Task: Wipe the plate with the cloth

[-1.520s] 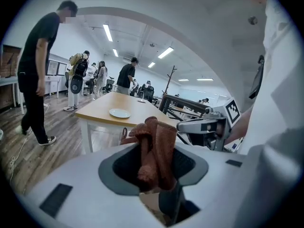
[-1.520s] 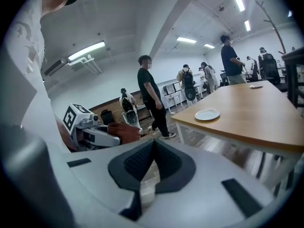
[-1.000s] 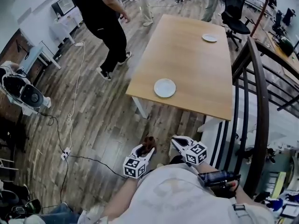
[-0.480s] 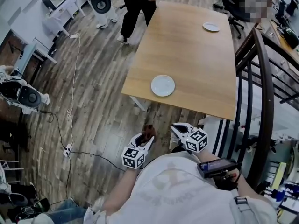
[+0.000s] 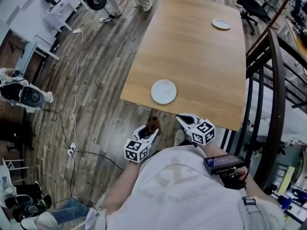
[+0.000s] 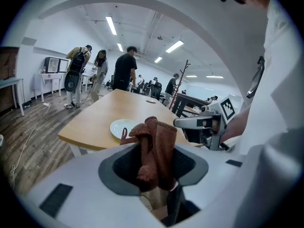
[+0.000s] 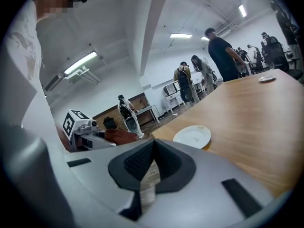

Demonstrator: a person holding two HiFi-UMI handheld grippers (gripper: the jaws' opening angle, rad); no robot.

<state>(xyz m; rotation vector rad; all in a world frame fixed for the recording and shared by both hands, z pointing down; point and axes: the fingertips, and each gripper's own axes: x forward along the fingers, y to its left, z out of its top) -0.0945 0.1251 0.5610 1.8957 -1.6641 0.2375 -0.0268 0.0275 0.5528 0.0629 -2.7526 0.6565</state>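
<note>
A white plate (image 5: 163, 91) lies near the front edge of the wooden table (image 5: 201, 61). My left gripper (image 5: 151, 129) is shut on a brown cloth (image 5: 153, 123), held over the floor just short of the table edge. In the left gripper view the bunched cloth (image 6: 154, 146) sticks up between the jaws, with the plate (image 6: 122, 127) beyond it. My right gripper (image 5: 185, 120) is beside the left one, shut with nothing in it. In the right gripper view the plate (image 7: 192, 137) sits ahead and to the right.
A second small plate (image 5: 221, 24) sits at the table's far end. A dark metal railing (image 5: 268, 90) runs along the right side. Cables (image 5: 74, 104) trail over the wooden floor at left, near a white robot (image 5: 21, 94). People (image 6: 99, 70) stand beyond the table's far end.
The table edge and plate have come closer to both grippers. The people at the table's far left have moved further off. Both grippers keep their hold and spacing.
</note>
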